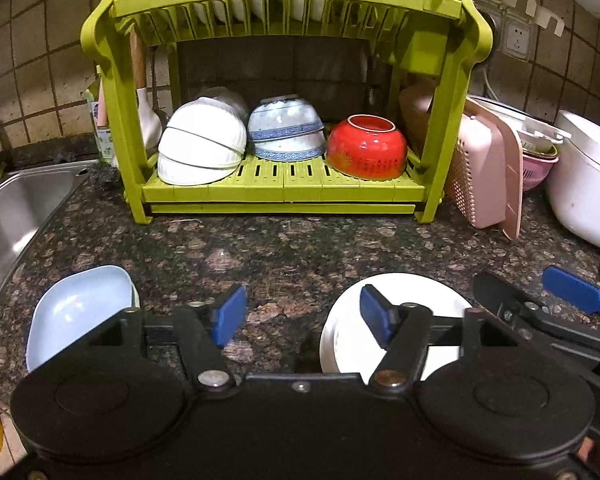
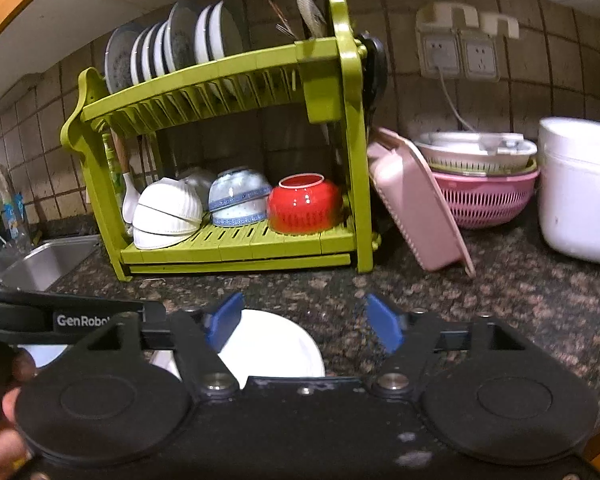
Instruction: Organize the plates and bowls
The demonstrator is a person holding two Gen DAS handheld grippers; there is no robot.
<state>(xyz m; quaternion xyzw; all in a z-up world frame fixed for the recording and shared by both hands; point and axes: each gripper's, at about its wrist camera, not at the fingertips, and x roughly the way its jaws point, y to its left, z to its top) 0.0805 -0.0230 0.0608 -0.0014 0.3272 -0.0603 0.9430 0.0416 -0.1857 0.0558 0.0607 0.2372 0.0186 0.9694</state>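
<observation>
A green two-tier dish rack [image 1: 284, 0] [image 2: 220, 84] stands at the back of the counter. Its lower shelf holds stacked white bowls [image 1: 200, 144] [image 2: 166, 214], blue-patterned bowls [image 1: 286, 130] [image 2: 238, 198] and a red bowl [image 1: 366, 148] [image 2: 304, 204], all upside down. Plates [image 2: 172, 46] stand in the top tier. On the counter lie a light blue bowl [image 1: 76, 312] and a white plate [image 1: 352, 332] [image 2: 272, 348]. My left gripper [image 1: 302, 314] hovers open between them. My right gripper [image 2: 304, 322] is open, its left finger over the plate's edge.
A steel sink [image 1: 16, 216] [image 2: 40, 260] lies to the left. A pink basket [image 1: 480, 176] [image 2: 416, 204] leans against the rack's right side, with a pink colander [image 2: 484, 196] and a white rice cooker [image 1: 584, 184] [image 2: 580, 188] beyond. The counter [image 1: 284, 252] is dark speckled granite.
</observation>
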